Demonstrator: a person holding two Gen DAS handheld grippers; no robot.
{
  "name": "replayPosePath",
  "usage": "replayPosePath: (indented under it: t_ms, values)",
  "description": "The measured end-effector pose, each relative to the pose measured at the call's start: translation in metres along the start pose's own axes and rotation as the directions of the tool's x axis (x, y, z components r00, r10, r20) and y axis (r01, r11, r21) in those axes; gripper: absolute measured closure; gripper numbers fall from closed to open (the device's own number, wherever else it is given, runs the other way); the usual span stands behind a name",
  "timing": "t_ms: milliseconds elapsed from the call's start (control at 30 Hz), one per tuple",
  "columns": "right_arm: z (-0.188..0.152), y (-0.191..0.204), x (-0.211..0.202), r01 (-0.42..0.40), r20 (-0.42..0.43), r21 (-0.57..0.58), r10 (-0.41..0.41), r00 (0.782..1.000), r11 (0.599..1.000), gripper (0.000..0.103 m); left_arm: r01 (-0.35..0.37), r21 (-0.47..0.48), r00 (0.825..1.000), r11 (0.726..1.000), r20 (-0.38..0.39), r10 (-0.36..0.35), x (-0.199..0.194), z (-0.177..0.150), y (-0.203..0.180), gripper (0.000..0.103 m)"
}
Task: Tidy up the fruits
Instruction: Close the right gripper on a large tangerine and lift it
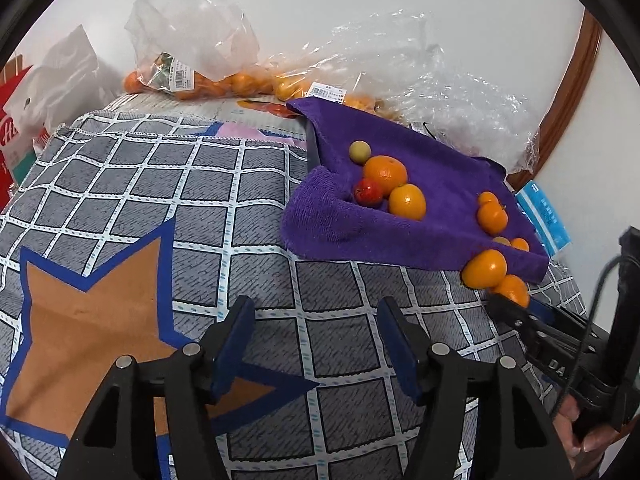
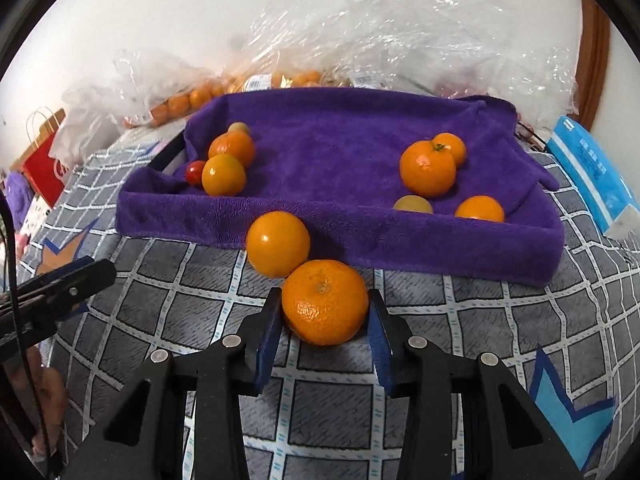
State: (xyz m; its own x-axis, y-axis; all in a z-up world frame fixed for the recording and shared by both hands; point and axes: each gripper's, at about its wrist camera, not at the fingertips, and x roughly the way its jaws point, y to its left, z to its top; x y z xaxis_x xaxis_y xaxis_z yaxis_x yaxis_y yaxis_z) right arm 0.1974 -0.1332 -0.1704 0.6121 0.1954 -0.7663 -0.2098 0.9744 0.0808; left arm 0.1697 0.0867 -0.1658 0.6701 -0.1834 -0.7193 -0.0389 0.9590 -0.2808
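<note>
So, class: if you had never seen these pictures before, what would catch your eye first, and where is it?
First the purple towel draped over a tray on the checked cloth, with oranges clustered at its left and right ends. Next, the big mandarin just in front of the towel, sitting between the right tool fingers, beside a smooth orange. Behind, crinkled plastic bags line the wall.

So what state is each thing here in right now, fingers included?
Left gripper: fingers open, nothing between them.
Right gripper: fingers at both sides of the mandarin, grip unclear.
Smooth orange: loose on the checked cloth, touching the mandarin.
Purple towel: spread out, holding fruit.
Plastic bags: crumpled.
</note>
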Motion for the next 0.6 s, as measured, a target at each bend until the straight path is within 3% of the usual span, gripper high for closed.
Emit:
replayPosePath:
  t_ms: [167, 600]
  values:
    - [-0.007, -0.015, -0.011, 0.029, 0.016, 0.008, -0.029, 0.999, 1.000, 0.063, 0.032, -0.007, 0.999, 0.999, -0.001, -0.032, 0.000, 0.000, 0.001, 0.033]
    - [-0.019, -0.061, -0.018, -0.010, -0.019, 0.135, 0.013, 1.000, 0.991, 0.062, -0.013, 0.036, 1.000, 0.999, -0.017, 0.014, 0.003, 0.000, -0.009, 0.028]
